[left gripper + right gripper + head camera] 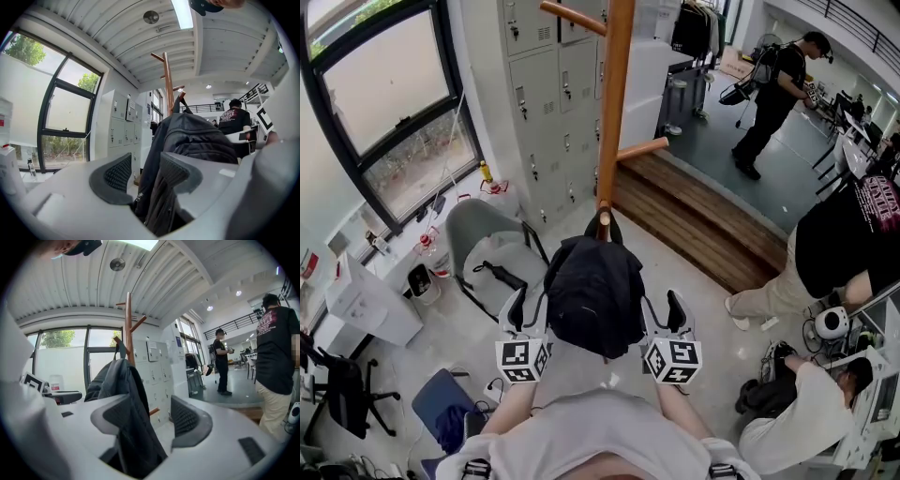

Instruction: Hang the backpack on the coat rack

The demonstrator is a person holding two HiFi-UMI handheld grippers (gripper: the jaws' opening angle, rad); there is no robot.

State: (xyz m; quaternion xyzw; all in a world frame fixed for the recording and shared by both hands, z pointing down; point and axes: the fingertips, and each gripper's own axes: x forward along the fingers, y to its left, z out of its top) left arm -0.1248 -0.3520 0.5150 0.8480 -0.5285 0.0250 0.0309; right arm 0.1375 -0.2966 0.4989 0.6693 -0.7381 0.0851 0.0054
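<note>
A black backpack [595, 291] hangs from its top loop on a low peg of the wooden coat rack [614, 103], straight in front of me. My left gripper [530, 314] sits at the bag's lower left side and my right gripper [661, 314] at its lower right. In the left gripper view the jaws of the left gripper [147, 171] stand apart, with the backpack [197, 136] fabric lying against the right jaw only. The right gripper [150, 416] is also open, the backpack [117, 394] edge resting by its left jaw. The rack pole [128, 324] rises behind the bag.
A grey chair [487, 248] stands left of the rack, grey lockers [548, 84] behind it. A wooden step [703, 220] runs to the right. People stand or crouch at the right [844, 244], [806, 403], and one farther off [773, 94]. A blue chair [445, 403] is at lower left.
</note>
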